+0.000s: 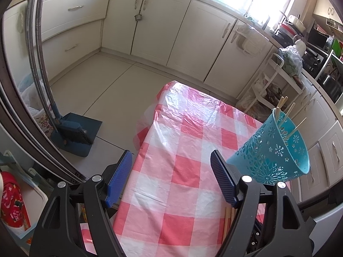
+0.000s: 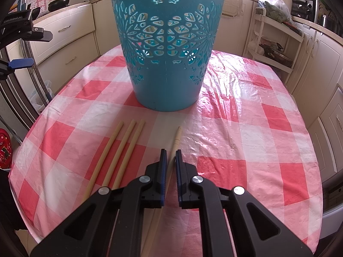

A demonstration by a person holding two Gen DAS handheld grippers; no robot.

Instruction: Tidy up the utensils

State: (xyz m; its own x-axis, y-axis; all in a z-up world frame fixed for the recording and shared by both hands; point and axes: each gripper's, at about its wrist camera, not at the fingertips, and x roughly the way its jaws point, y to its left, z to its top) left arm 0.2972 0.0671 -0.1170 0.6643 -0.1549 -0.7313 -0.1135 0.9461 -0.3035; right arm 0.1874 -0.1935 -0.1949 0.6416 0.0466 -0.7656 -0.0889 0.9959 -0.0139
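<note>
Your right gripper (image 2: pixel 169 156) has its fingers nearly together around one chopstick (image 2: pixel 177 138), which runs between the blue pads and sticks out ahead of them toward the basket (image 2: pixel 168 49); whether the pads actually press the stick cannot be told from the right wrist view, though only a thin gap shows on either side. Three more chopsticks (image 2: pixel 120 150) lie side by side on the checked cloth (image 2: pixel 246 132) just left of that gripper, pointing the same way. The teal cut-out basket stands upright on the cloth, just beyond the stick tips. From your left wrist view the basket (image 1: pixel 272 150) shows a few chopsticks (image 1: pixel 285 111) already standing inside, leaning against its rim. Your left gripper (image 1: pixel 171 175) hangs over the table's near edge with its fingers spread wide and nothing between them. Off to the left, a broom and dustpan (image 1: pixel 75 132) rest on the floor by the cabinets (image 1: pixel 193 32).
</note>
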